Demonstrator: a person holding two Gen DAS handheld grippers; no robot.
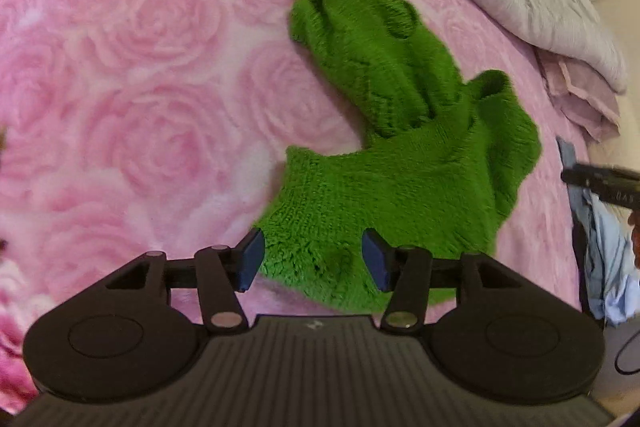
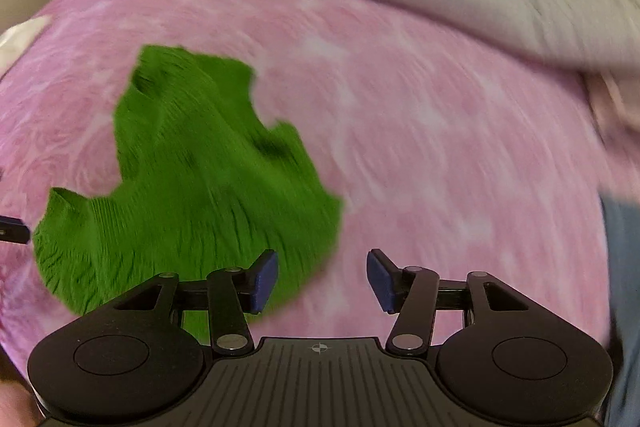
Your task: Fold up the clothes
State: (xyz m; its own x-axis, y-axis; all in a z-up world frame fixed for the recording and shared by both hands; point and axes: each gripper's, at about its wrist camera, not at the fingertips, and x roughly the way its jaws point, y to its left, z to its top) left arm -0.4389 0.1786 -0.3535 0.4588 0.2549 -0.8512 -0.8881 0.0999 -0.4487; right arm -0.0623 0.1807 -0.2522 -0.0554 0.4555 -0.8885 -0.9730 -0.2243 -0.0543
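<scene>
Left wrist view: a crumpled green knit sweater (image 1: 400,155) is seen lying on the pink rose-patterned blanket (image 1: 120,87), its long axis running from the near hem away to a far sleeve tip. Left gripper (image 1: 314,261) jaws are spread around the near edge, nothing pinched. Right gripper (image 2: 322,281) jaws are spread over bare blanket beside the sweater. An opening grasp is judged to be in hand; closing on the hem is called for next.

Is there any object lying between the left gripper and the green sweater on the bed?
Nothing visible does. The left gripper hangs with its jaws apart right over the near edge of the green sweater, which lies crumpled on the pink blanket.
</scene>
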